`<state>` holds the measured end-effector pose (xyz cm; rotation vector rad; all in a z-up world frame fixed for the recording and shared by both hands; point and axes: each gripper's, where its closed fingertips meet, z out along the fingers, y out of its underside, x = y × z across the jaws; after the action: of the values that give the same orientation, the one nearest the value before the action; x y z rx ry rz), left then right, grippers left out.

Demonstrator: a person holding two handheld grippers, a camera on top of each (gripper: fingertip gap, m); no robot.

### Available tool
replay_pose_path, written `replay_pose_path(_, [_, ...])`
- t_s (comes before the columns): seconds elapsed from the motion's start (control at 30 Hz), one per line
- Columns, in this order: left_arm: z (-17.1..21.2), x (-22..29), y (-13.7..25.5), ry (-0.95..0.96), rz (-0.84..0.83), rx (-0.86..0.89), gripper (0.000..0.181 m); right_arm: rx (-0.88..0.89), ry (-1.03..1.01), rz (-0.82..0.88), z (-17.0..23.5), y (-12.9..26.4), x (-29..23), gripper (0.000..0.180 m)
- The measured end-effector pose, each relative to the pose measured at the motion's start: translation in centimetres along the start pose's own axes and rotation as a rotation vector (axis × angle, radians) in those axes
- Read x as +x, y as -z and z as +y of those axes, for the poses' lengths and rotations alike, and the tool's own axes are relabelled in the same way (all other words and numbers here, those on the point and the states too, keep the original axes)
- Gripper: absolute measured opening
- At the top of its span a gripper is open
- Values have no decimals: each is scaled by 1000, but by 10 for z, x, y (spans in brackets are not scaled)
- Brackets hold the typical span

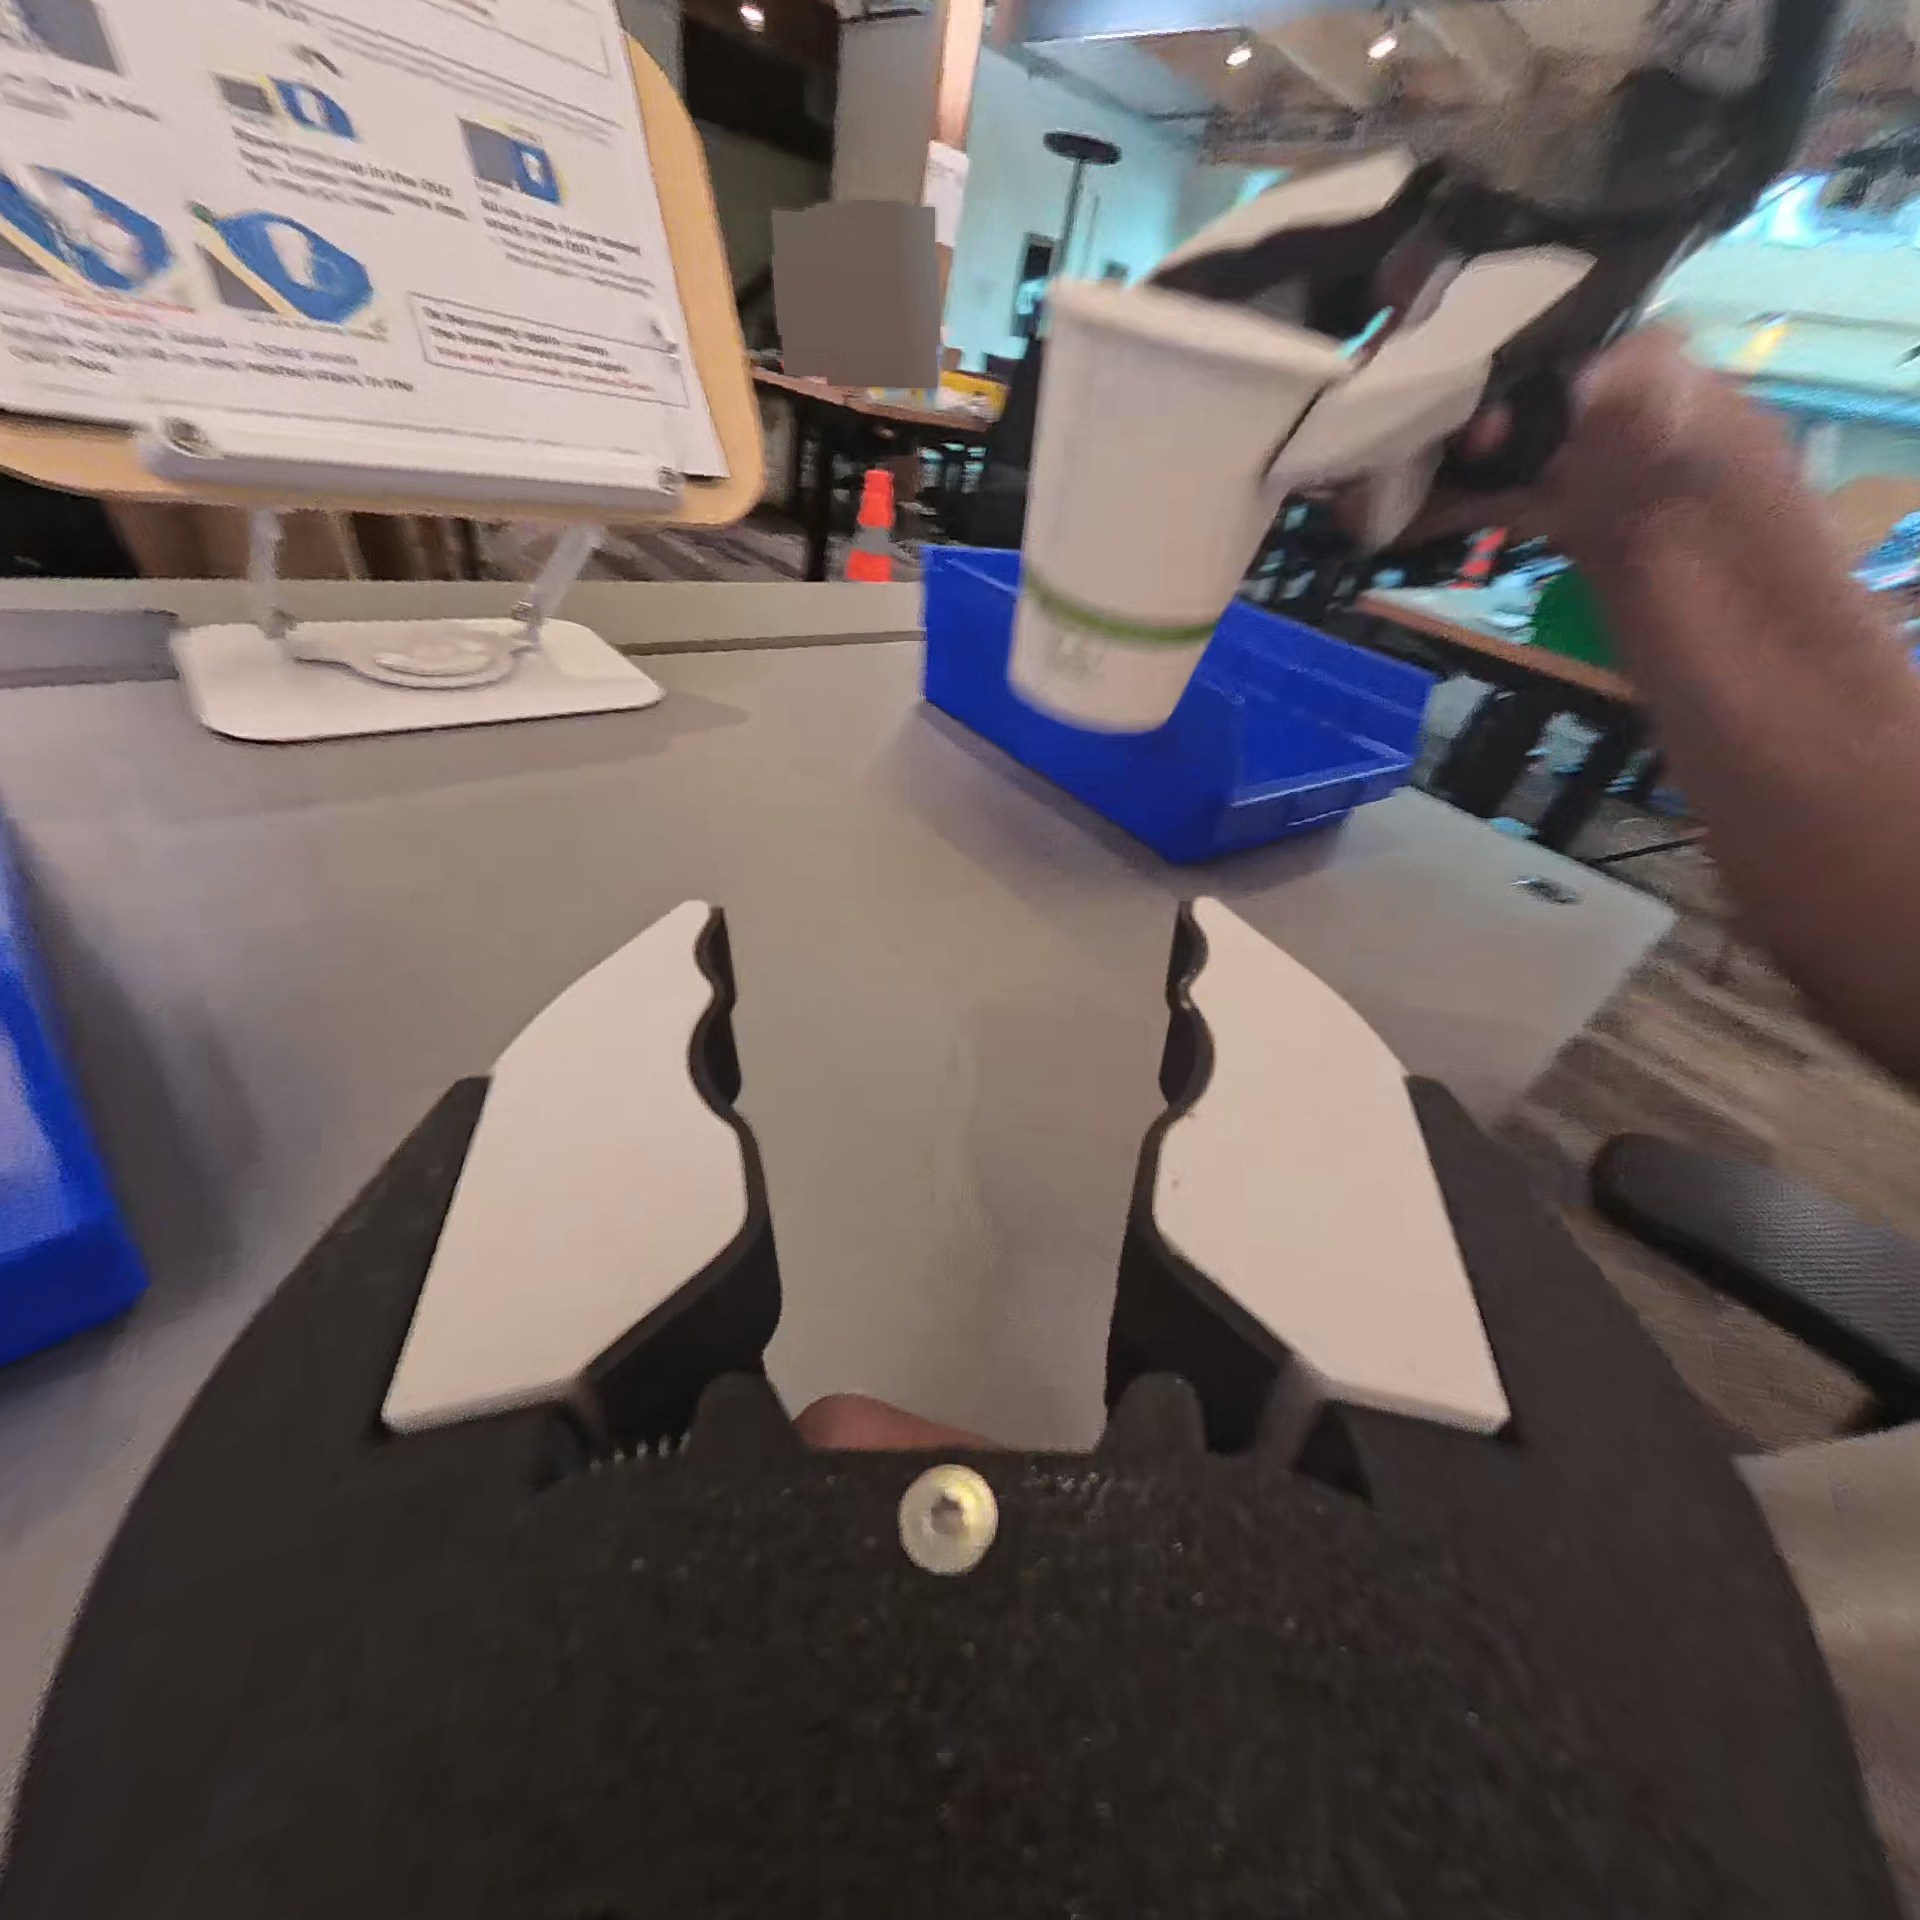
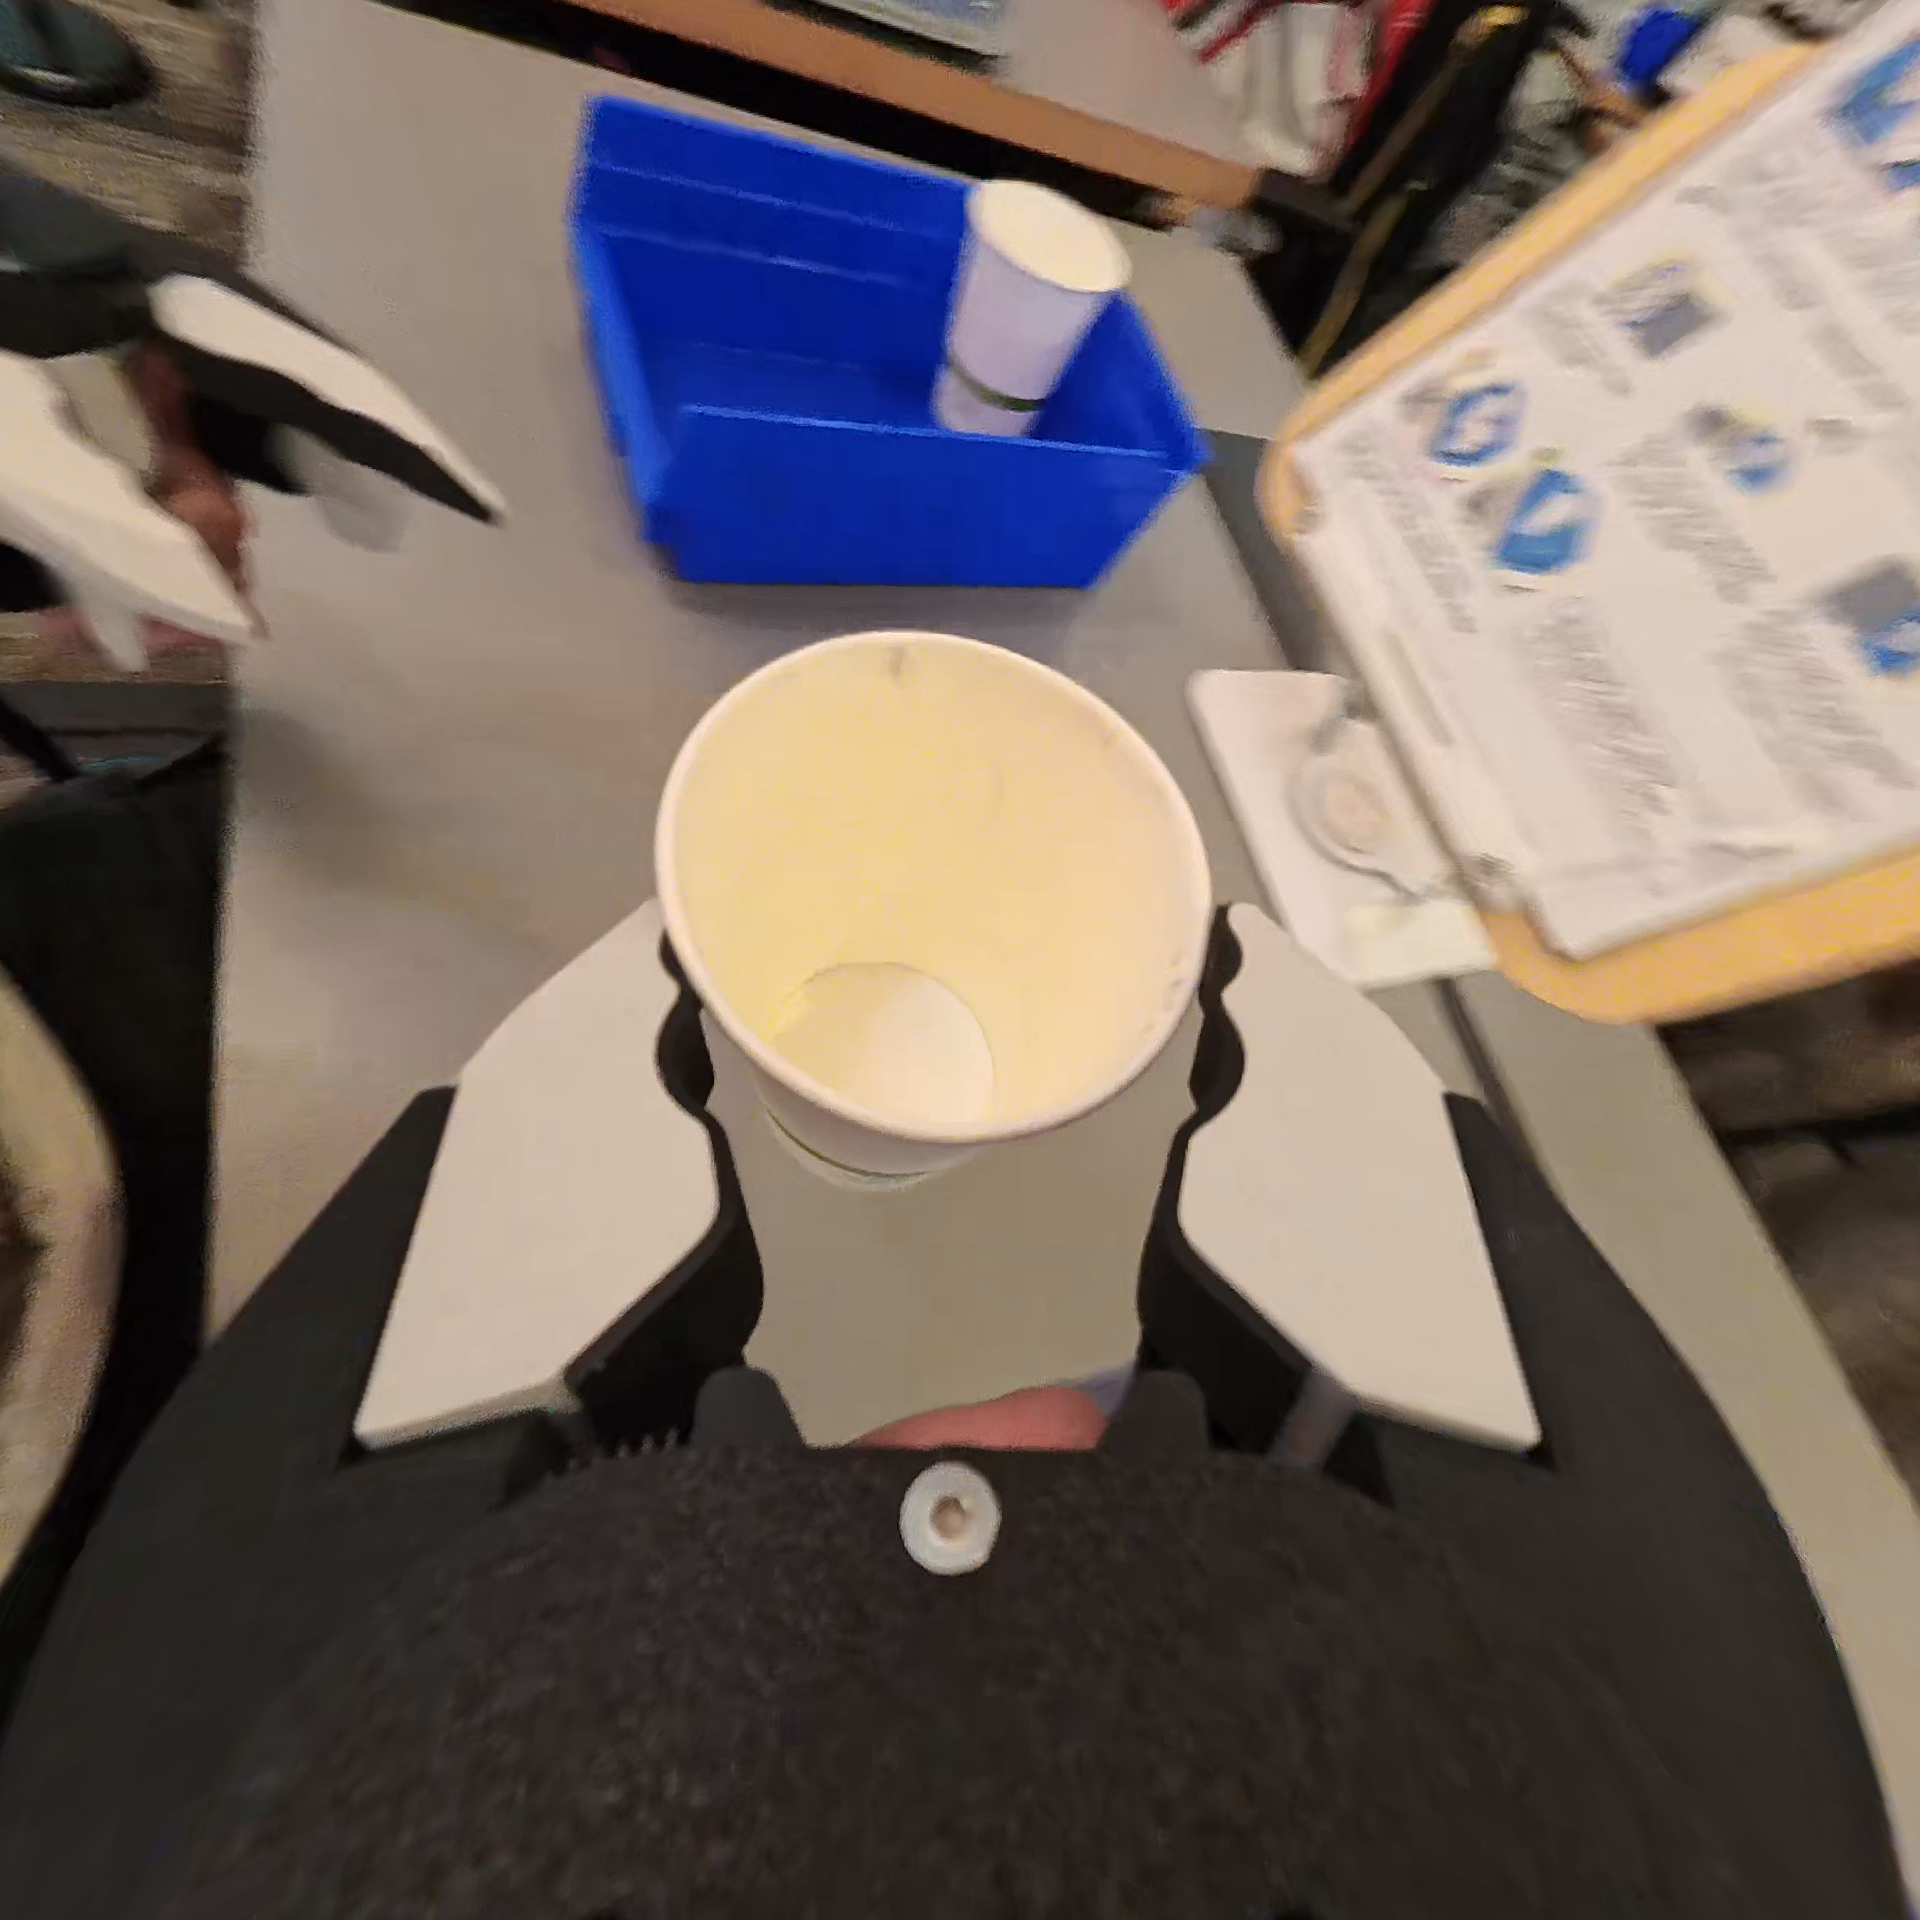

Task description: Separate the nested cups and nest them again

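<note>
The right gripper (image 2: 940, 935) was raised above the grey table (image 1: 520, 883), tilted so that its fingers pointed forward and downward. In the left wrist view it reached in from the upper right, with the person's hand (image 1: 1704, 540) behind it. Its two white fingers were pinching a white paper cup (image 2: 925, 925) with a green band near the base. The fingers gripped the cup high on its wall, just below the rim, one on each side. The cup hung in the air, clear of the table, upright and a little tilted, and its mouth faced the right wrist camera, so the bottom inside was visible.

The left gripper (image 1: 951, 925) was held low over the table, pointing forward almost level. Its fingers were spread wide apart and nothing was between them; only bare table showed in the gap. The held cup was well ahead of it and higher, to its right.

A second white cup (image 2: 1023, 312) stood inside a blue bin (image 2: 894, 509) on the table, against the bin's right wall. A clipboard (image 1: 343, 260) with printed sheets stood on a white stand (image 1: 405, 675) beside the bin.
</note>
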<state>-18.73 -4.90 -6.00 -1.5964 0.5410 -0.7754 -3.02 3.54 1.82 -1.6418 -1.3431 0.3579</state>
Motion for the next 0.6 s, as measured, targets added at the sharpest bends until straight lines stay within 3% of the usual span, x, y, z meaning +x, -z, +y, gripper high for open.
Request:
replay_pose_path(0.1, [-3, -11, 0, -72, -100, -17, 80, -49, -77, 280, 7, 51, 74, 92])
replay_pose_path(0.23, [-1, -2, -3, -58, -57, -15, 79, -123, -308, 693, 36, 124, 166, 92])
replay_pose_path(0.37, [17, 2, -7, -21, -22, -69, 79, -183, -474, 806, 91, 140, 212, 92])
replay_pose_path(0.6, [21, 3, -3, -40, -11, -103, 78, -226, -675, 780, 178, 112, 228, 93])
